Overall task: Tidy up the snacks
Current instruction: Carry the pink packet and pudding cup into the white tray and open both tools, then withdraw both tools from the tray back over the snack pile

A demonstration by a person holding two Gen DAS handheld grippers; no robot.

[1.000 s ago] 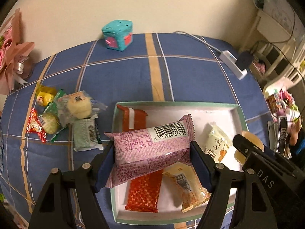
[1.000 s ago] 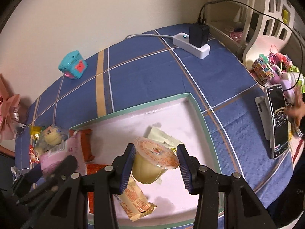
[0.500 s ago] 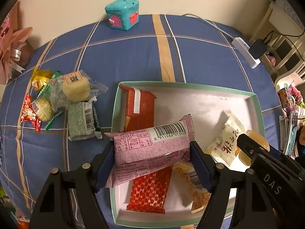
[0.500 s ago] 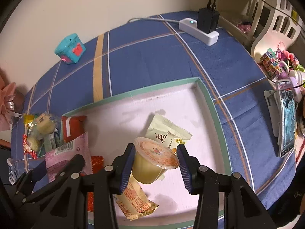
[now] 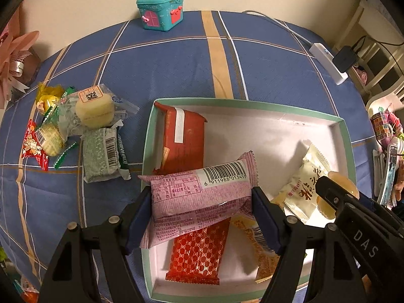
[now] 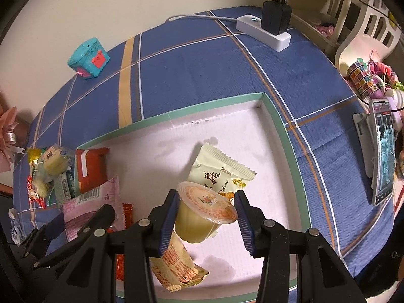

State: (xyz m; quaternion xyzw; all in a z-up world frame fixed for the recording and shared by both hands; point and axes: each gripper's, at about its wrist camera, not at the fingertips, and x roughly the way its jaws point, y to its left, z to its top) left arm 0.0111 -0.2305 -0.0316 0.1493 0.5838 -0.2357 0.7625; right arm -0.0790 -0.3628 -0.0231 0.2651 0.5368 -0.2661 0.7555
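A white tray with a green rim [image 5: 247,102] [image 6: 290,151] lies on the blue checked cloth. My left gripper [image 5: 202,207] is shut on a pink snack pack [image 5: 202,192] above the tray's left side. My right gripper [image 6: 205,217] is shut on a yellow jelly cup [image 6: 202,214] above the tray's middle. In the tray lie a red box [image 5: 184,139], a red patterned pack [image 5: 199,252], a cream pack [image 6: 219,171] and an orange-printed pack [image 6: 176,265]. Several loose snacks [image 5: 75,128] lie on the cloth left of the tray.
A teal toy house [image 5: 160,8] stands at the far edge by the wall. A white power strip with a black charger [image 6: 267,30] lies at the back right. A phone on a stand [image 6: 382,151] and small trinkets [image 6: 363,78] sit at the right. A pink bouquet [image 5: 12,58] is at the far left.
Both grippers have moved forward and lower over the tray, each still holding its snack. The tray's contents have not moved.
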